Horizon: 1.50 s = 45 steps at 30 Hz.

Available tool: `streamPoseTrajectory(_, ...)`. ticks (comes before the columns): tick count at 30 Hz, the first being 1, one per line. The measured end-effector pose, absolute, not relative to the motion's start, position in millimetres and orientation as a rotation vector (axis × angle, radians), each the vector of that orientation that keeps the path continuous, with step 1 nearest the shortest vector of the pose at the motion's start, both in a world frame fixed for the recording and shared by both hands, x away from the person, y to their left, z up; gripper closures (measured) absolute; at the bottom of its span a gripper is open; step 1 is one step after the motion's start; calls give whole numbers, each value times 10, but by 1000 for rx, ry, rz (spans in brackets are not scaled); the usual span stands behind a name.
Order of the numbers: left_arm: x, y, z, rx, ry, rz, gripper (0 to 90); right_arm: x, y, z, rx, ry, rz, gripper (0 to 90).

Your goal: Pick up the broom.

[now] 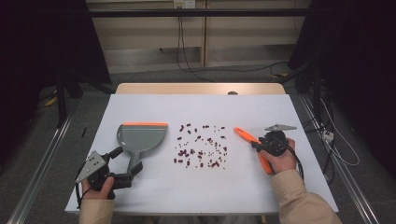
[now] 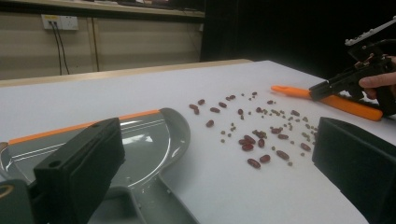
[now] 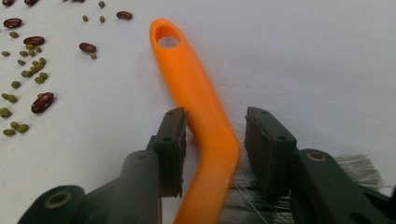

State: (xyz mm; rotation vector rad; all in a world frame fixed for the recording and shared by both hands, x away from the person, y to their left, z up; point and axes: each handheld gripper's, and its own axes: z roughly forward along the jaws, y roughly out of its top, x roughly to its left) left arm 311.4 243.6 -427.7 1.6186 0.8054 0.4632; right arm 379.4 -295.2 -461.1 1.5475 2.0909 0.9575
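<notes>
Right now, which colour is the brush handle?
Orange: the brush handle shows best in the right gripper view.

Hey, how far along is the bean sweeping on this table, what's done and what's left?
Done: nothing swept yet; the red and green beans lie scattered on the white table, and the grey dustpan with the orange lip looks empty. In hand: the right gripper is open around the orange brush handle, not clamped; the left gripper is open over the dustpan's handle. Left: probably grip both, then sweep.
</notes>
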Motion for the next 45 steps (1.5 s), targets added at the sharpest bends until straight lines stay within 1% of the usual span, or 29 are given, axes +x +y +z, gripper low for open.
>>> streamPoseTrajectory(2,3115,2428,-4279,1623,804,461,19,3792,-2957,-4615,1541,2097,954,615)
streamPoseTrajectory(3,3115,2412,-4281,1631,798,459,19,3795,-2954,-4613,1538,2100,936,644)
streamPoseTrajectory(5,3118,2407,-4277,1635,795,464,18,3816,-2962,-4605,1553,2107,927,660)
streamPoseTrajectory(11,3130,2402,-4267,1638,795,470,19,3845,-2967,-4581,1594,2123,912,674)
streamPoseTrajectory(25,3149,2383,-4249,1637,781,472,19,3997,-2913,-4480,1647,2211,778,684)
streamPoseTrajectory(37,3171,2350,-4257,1647,784,465,20,4036,-2949,-4470,1668,2193,840,697)
streamPoseTrajectory(45,3192,2309,-4243,1655,762,463,20,4056,-2916,-4457,1639,2208,782,676)
